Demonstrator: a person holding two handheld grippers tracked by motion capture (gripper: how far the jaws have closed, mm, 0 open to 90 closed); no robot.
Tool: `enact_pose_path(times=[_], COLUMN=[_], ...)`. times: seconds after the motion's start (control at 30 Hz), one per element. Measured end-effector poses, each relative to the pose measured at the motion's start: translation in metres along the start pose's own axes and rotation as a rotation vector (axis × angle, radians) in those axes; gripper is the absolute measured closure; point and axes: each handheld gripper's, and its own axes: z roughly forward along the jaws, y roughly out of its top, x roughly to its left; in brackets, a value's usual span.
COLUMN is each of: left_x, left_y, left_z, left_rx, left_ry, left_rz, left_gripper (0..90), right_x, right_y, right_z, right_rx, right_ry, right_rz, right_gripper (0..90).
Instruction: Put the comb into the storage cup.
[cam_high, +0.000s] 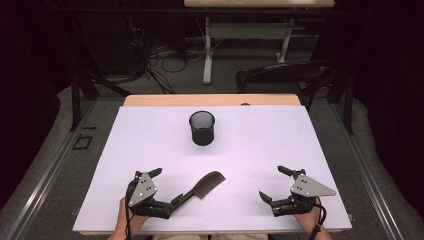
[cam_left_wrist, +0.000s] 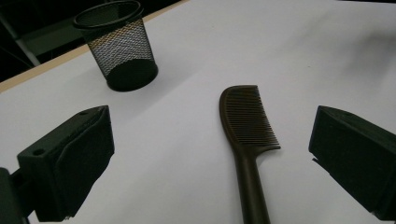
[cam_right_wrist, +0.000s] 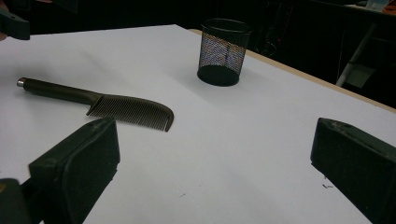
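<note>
Comb (cam_high: 204, 186), dark brown, lies flat on the white desk (cam_high: 260, 150) near the front edge, left of centre, teeth end pointing toward the desk middle, handle end toward the left claw (cam_high: 167, 186). Left claw released, jaws spread wide; in the left gripper view the comb handle (cam_left_wrist: 252, 186) runs between the jaws, not touching either. Right claw (cam_high: 271, 182) released too, jaws wide apart, low by the front right part of the desk, well apart from the comb. Black mesh pen cup (cam_high: 202, 128) stands upright toward the back edge, centre, well apart from comb and both claws. Person's hands hold both claws at the front edge.
</note>
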Motion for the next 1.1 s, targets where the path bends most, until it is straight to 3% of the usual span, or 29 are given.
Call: enact_pose_path(times=[0.3, 0.5, 0.57, 0.6, 0.67, 0.7, 0.8, 0.83, 0.93, 1.0, 1.1], left_x=[-0.006, -0.012, -0.012, -0.013, -0.015, -0.015, -0.016, -0.016, -0.017, -0.017, -0.019], left_y=[0.004, 0.004, 0.004, 0.005, 0.004, 0.004, 0.004, 0.003, 0.002, 0.002, 0.001], left_z=[0.009, 0.01, 0.01, 0.01, 0.01, 0.01, 0.011, 0.012, 0.013, 0.013, 0.013], left_rx=[0.016, 0.028, 0.031, 0.035, 0.036, 0.038, 0.053, 0.058, 0.073, 0.076, 0.079], left_ry=[-0.029, -0.062, -0.07, -0.076, -0.091, -0.097, -0.121, -0.129, -0.166, -0.17, -0.188], left_rz=[0.019, 0.037, 0.042, 0.045, 0.051, 0.05, 0.045, 0.044, 0.042, 0.049, 0.051], left_gripper=[4.7, 25.3, 27.8, 35.5, 38.8, 46.0, 52.8, 60.0, 68.0, 70.9, 82.3], right_x=[0.0, 0.0, -0.001, 0.0, 0.0, -0.001, -0.001, -0.001, -0.001, -0.001, -0.001], right_y=[0.0, 0.0, 0.0, 0.0, 0.0, 0.0, 0.0, 0.0, 0.0, 0.0, -0.001], right_z=[-0.001, 0.0, 0.0, 0.0, 0.0, 0.0, 0.0, 0.0, 0.0, 0.0, 0.0], right_rx=[0.002, 0.003, 0.002, 0.003, 0.003, 0.003, 0.004, 0.004, 0.005, 0.006, 0.007], right_ry=[-0.002, -0.002, -0.003, -0.002, -0.002, -0.002, -0.002, -0.002, -0.002, -0.001, -0.001], right_rz=[-0.003, -0.002, -0.007, -0.005, -0.005, -0.007, -0.005, -0.006, -0.007, -0.007, -0.008], right_gripper=[1.2, 1.4, 1.4, 1.4, 1.4, 1.5, 1.4, 1.5, 1.5, 1.5, 1.6])
